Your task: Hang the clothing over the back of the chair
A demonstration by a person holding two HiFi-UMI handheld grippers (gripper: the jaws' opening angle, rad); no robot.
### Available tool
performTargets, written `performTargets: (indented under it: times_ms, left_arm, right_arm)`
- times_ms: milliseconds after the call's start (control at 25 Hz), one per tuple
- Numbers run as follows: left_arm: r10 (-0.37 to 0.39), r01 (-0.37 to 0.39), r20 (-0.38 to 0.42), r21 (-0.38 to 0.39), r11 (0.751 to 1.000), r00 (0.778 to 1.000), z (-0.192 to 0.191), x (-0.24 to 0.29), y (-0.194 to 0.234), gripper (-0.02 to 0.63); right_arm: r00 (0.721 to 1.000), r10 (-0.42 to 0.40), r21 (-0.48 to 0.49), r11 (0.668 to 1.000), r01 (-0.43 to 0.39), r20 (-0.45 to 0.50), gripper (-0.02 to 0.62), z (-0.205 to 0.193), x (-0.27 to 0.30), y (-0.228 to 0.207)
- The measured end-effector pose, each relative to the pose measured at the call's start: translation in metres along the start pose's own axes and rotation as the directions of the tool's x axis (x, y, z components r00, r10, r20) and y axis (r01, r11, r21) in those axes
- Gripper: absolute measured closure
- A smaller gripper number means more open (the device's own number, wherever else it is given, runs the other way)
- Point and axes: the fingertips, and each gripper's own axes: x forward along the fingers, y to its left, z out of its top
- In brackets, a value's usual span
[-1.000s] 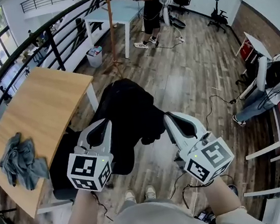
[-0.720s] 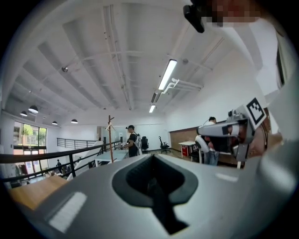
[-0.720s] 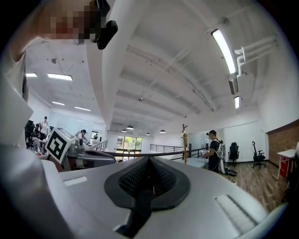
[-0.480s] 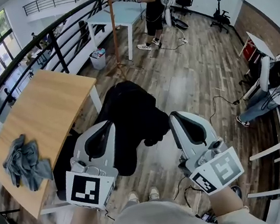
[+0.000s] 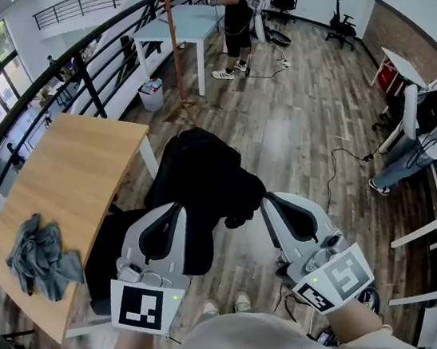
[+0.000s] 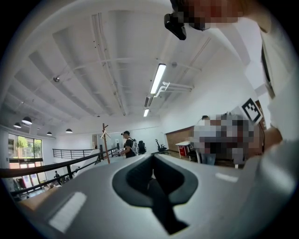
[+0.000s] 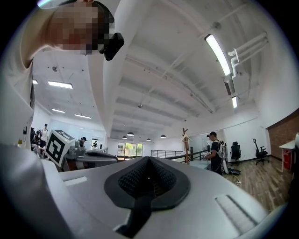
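Note:
A black garment [image 5: 203,176] hangs bunched in front of me, between the two grippers. In the head view my left gripper [image 5: 178,209] grips its left side and my right gripper [image 5: 263,202] holds a fold at its right edge. Seen from each gripper's own camera, the left gripper [image 6: 152,175] and right gripper [image 7: 148,176] have their jaws pressed together, and the cloth past them is hidden. A dark chair [image 5: 101,255] stands low at the left, beside the table, partly behind the garment and the left gripper.
A wooden table [image 5: 58,180] at the left carries a crumpled grey cloth [image 5: 40,255]. A black railing [image 5: 66,62] runs behind it. A person [image 5: 237,6] stands by a white table [image 5: 180,18] at the back. Cables [image 5: 338,165] lie on the floor; another person [image 5: 416,146] sits at the right.
Both grippers have risen towards the camera with the garment, which now hangs a little higher. The grip on the cloth has not changed.

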Motion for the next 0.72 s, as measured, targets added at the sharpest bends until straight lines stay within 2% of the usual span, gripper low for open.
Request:
performTargets:
  times_ms: [440, 600, 720]
  left_arm:
    - [-0.040, 0.037, -0.067, -0.046, 0.998, 0.997, -0.028, -0.011, -0.022, 0.603]
    - [-0.052, 0.048, -0.067, -0.071, 0.996, 0.996, -0.030, -0.011, -0.026, 0.603]
    - [-0.043, 0.040, -0.057, -0.055, 0.998, 0.997, -0.028, -0.010, -0.020, 0.603]
  right_arm:
    - [0.993, -0.004, 0.004, 1.000, 0.005, -0.119, 0.595, -0.041, -0.012, 0.008]
    - [0.991, 0.007, 0.027, 1.000, -0.003, -0.131, 0.595, -0.046, -0.014, 0.006]
    - [0.992, 0.018, 0.054, 0.998, -0.011, -0.128, 0.595, -0.047, -0.010, 0.006]
